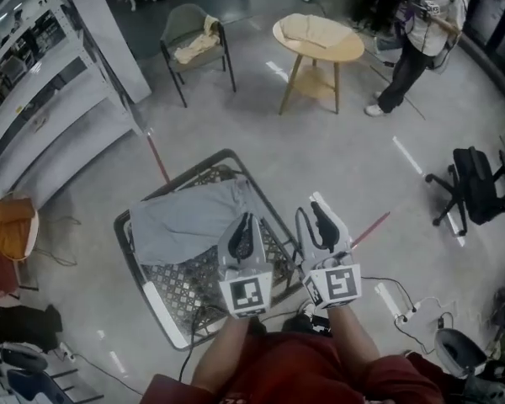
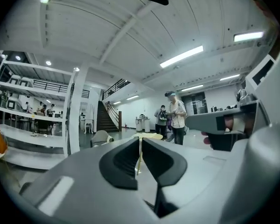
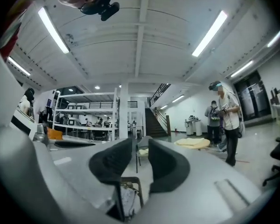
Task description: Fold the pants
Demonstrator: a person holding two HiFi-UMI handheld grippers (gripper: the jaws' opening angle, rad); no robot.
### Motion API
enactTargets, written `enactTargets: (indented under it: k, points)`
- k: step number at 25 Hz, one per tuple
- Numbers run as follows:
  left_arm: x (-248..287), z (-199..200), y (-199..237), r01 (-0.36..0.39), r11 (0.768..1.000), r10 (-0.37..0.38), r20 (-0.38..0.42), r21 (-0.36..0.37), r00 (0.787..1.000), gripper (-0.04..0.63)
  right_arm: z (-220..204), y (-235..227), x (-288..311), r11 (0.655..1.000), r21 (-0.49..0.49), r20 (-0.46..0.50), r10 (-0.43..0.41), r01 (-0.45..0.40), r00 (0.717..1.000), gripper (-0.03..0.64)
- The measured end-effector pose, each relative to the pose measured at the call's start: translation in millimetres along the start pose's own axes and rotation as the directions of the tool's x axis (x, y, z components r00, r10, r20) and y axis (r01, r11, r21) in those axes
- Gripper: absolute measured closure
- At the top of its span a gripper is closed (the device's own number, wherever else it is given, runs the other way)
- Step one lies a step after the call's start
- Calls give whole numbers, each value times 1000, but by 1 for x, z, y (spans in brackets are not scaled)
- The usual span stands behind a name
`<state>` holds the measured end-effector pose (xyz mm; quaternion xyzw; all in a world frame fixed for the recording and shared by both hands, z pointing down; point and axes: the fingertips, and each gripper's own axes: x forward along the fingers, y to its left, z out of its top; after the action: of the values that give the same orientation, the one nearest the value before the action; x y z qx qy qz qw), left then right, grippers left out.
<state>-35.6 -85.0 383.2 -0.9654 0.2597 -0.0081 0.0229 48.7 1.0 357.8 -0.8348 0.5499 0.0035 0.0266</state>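
Below, grey pants lie across a patterned table on concrete floor.

Pants on table, chair beyond

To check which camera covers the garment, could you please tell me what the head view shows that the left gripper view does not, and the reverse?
Only the head view shows the grey pants lying on the wire-mesh table, and the black office chair. Only the left gripper view shows the ceiling lights and the staircase. Both show the round table with its pale cloth, the grey chair and the standing person.
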Motion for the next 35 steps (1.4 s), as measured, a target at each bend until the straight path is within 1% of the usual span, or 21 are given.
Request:
enactTargets:
  k: [2, 3, 4, 5, 7, 8, 10, 13, 18, 20, 23, 26, 28, 30, 31, 33, 35]
  points:
    - [4, 15, -40, 46, 999, -46, 22, 10, 999, 589, 6, -29, -28, 999, -11, 12, -44, 44, 999, 533]
    - [6, 21, -61, 70, 997, -71, 29, 8, 997, 589, 10, -46, -42, 998, -15, 18, -66, 67, 998, 561]
    - [8, 26, -83, 96, 995, -96, 33, 6, 995, 589, 14, -63, -56, 996, -17, 24, -91, 91, 996, 604]
    - [10, 31, -106, 124, 992, -124, 40, 8, 991, 589, 18, -82, -71, 993, -20, 29, -117, 117, 993, 615]
    - [9, 38, -154, 183, 983, -184, 65, 29, 981, 589, 25, -116, -104, 984, -29, 38, -172, 173, 984, 615]
    - [7, 40, -179, 211, 977, -214, 70, 42, 974, 589, 27, -134, -121, 978, -36, 42, -203, 205, 978, 615]
    - [5, 38, -226, 269, 962, -271, 67, 44, 960, 589, 32, -170, -156, 961, -50, 47, -268, 270, 962, 615]
    - [6, 37, -292, 361, 932, -362, 43, 37, 931, 589, 39, -218, -206, 929, -62, 47, -363, 365, 931, 615]
    - [17, 51, -377, 461, 887, -462, 54, 39, 885, 589, 40, -279, -267, 870, -73, 23, -487, 487, 873, 615]
    - [17, 57, -400, 493, 870, -494, 62, 35, 867, 589, 45, -293, -285, 848, -80, 29, -524, 524, 851, 615]
    - [12, 71, -427, 538, 842, -538, 94, 26, 837, 589, 49, -301, -303, 829, -85, 67, -550, 554, 833, 615]
    - [12, 74, -456, 577, 817, -574, 104, 7, 812, 589, 47, -320, -318, 802, -75, 70, -588, 592, 806, 615]
    - [14, 75, -474, 589, 808, -585, 106, -8, 804, 589, 47, -334, -328, 786, -74, 63, -610, 613, 790, 615]
    - [17, 75, -488, 595, 803, -592, 110, 3, 798, 589, 45, -349, -335, 769, -70, 37, -635, 636, 772, 615]
    - [20, 75, -493, 599, 800, -596, 112, 6, 795, 589, 45, -354, -335, 765, -71, 35, -639, 640, 768, 615]
    - [27, 75, -497, 606, 795, -602, 116, -2, 790, 589, 47, -359, -329, 769, -85, 51, -632, 634, 773, 615]
    - [37, 75, -497, 604, 797, -598, 119, -17, 793, 589, 48, -362, -318, 778, -102, 67, -617, 621, 784, 615]
